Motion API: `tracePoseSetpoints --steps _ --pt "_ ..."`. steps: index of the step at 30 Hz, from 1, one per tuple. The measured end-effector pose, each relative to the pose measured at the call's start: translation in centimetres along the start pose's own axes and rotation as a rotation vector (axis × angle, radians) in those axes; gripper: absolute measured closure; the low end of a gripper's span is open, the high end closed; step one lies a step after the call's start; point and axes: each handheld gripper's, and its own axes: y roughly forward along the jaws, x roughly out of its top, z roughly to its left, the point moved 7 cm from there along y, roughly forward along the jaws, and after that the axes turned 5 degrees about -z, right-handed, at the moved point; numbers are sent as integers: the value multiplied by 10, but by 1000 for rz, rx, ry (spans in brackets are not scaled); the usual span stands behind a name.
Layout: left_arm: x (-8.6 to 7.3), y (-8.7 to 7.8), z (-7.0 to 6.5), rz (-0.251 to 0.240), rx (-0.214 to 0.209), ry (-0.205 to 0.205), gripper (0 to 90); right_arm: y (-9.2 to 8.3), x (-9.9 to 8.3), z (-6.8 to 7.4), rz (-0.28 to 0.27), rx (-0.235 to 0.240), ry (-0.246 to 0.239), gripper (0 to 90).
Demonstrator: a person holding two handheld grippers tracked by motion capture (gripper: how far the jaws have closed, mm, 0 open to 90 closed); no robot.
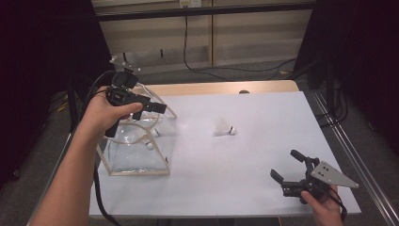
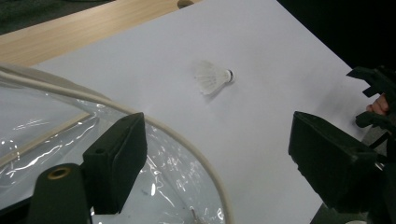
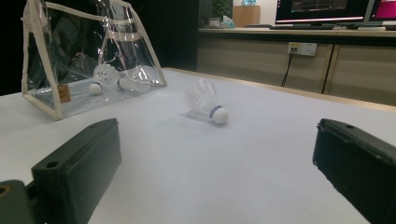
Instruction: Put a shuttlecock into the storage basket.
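A clear plastic bag (image 1: 123, 157) with cream trim stands on the left of the white table (image 1: 244, 183), two white shuttlecocks (image 1: 149, 145) inside it. My left gripper (image 1: 150, 112) hovers over the bag's top, open, nothing between its pads. In the left gripper view the jaws stand wide apart above the bag's rim (image 2: 187, 140). A third shuttlecock (image 1: 224, 129) lies on its side mid-table, also seen as shuttlecock (image 2: 213, 77) and shuttlecock (image 3: 205, 106). My right gripper (image 1: 287, 165) rests low near the front right corner, open and empty, pointing at that shuttlecock.
A wooden strip (image 1: 211, 88) borders the table's far edge. Dark metal frame rails (image 1: 348, 155) run along the right side. Cables (image 1: 226, 69) lie on the floor beyond the table. The bag (image 3: 46, 46) stands upright at the far left in the right gripper view.
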Motion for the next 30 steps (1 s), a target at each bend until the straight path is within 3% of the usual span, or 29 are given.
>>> tracePoseSetpoints --steps 19,30 --pt "3 17 -30 6 -73 39 173 1 0 1 1 7 -7 6" --pt "2 29 -39 -2 -86 47 160 2 0 1 3 7 -6 6"
